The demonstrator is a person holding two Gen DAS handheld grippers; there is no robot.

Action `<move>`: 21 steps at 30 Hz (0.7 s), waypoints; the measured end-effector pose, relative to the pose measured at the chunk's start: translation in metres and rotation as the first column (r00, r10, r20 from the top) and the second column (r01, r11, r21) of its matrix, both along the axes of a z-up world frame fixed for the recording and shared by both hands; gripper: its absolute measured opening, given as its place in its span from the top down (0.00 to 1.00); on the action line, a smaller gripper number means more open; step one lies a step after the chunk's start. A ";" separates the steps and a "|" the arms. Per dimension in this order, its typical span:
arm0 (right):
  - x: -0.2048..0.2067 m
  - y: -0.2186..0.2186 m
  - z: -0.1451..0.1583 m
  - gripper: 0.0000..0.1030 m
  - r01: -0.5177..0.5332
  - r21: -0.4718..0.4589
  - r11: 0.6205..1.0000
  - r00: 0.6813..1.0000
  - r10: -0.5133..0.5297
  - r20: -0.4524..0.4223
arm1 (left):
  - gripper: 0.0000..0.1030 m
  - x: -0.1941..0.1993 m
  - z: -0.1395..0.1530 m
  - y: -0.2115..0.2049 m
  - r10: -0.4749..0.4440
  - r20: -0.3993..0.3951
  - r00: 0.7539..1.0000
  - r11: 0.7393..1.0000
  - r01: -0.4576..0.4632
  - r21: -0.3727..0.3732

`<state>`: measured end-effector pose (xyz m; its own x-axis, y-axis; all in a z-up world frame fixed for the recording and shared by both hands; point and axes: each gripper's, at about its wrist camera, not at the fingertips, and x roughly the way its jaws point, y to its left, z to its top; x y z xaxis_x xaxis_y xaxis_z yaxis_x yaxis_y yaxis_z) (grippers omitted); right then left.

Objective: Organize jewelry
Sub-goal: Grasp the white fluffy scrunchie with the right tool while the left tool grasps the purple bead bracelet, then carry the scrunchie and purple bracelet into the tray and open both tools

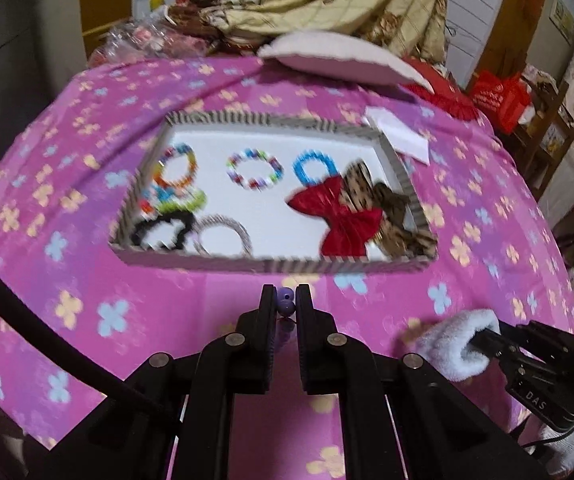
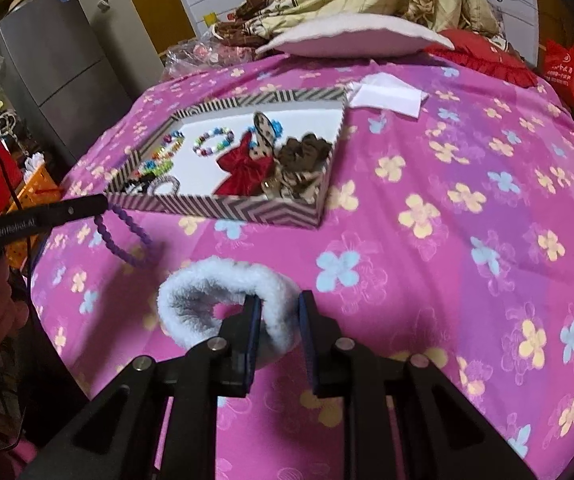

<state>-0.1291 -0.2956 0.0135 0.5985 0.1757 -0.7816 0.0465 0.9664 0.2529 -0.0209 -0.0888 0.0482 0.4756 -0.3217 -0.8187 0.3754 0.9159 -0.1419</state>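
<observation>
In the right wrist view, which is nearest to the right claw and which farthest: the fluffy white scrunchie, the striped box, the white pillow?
1. Fluffy white scrunchie: pinched in the right claw.
2. Striped box: farther up the pink sheet, to the left.
3. White pillow: at the far edge of the bed.

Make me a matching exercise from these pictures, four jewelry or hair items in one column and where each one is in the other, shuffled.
Items:
1. purple beaded bracelet
2. fluffy white scrunchie
3. shiny red fabric bow
4. blue beaded bracelet

Places:
A. in the striped shallow box, overlapping a leopard-print bow
B. pinched in the right claw
C. in the box, behind the red bow
D. pinched in the left claw

Pairs: 1-D, 2-B, 3-A, 4-C
</observation>
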 end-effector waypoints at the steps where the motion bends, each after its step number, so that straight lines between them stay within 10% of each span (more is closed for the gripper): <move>1: 0.002 0.001 0.003 0.81 -0.002 0.003 1.000 1.000 0.002 0.006 | 0.74 0.004 0.004 0.002 0.007 0.010 1.000 1.000 -0.007 0.004; 21: 0.119 -0.023 0.049 0.81 0.058 0.022 0.998 0.995 -0.059 0.081 | 0.74 0.075 0.020 -0.018 0.047 0.020 0.999 0.999 -0.047 0.026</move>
